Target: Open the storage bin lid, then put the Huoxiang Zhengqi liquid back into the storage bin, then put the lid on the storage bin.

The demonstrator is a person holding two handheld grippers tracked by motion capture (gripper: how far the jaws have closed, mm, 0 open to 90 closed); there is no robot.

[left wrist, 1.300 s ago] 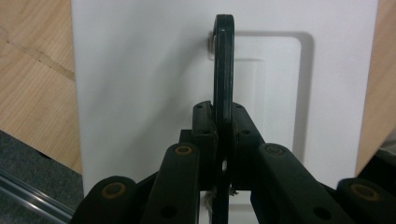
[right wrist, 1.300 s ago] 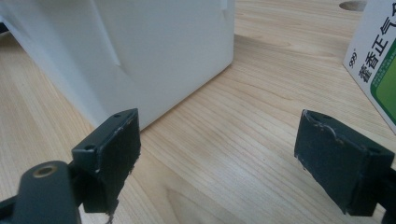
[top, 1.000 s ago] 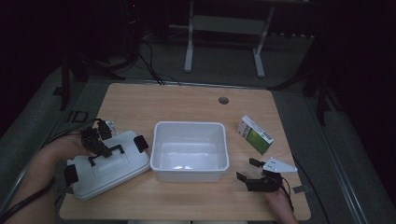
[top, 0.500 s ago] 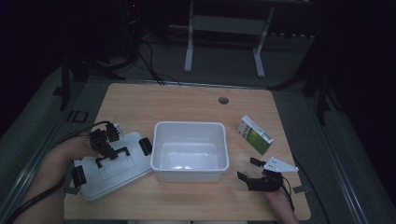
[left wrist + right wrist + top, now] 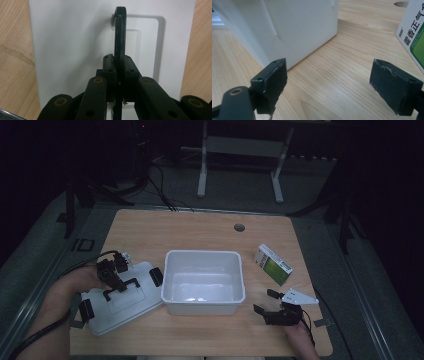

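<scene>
My left gripper [image 5: 114, 279] has its jaws clenched on the black handle [image 5: 119, 37] of the lid [image 5: 117, 306], left of the tub [image 5: 204, 281]. My right gripper [image 5: 265, 302] rests released, right of the tub.

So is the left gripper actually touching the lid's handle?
Touching. In the left gripper view the left gripper has its jaws clamped on the black handle of the white lid, with no gap.
</scene>
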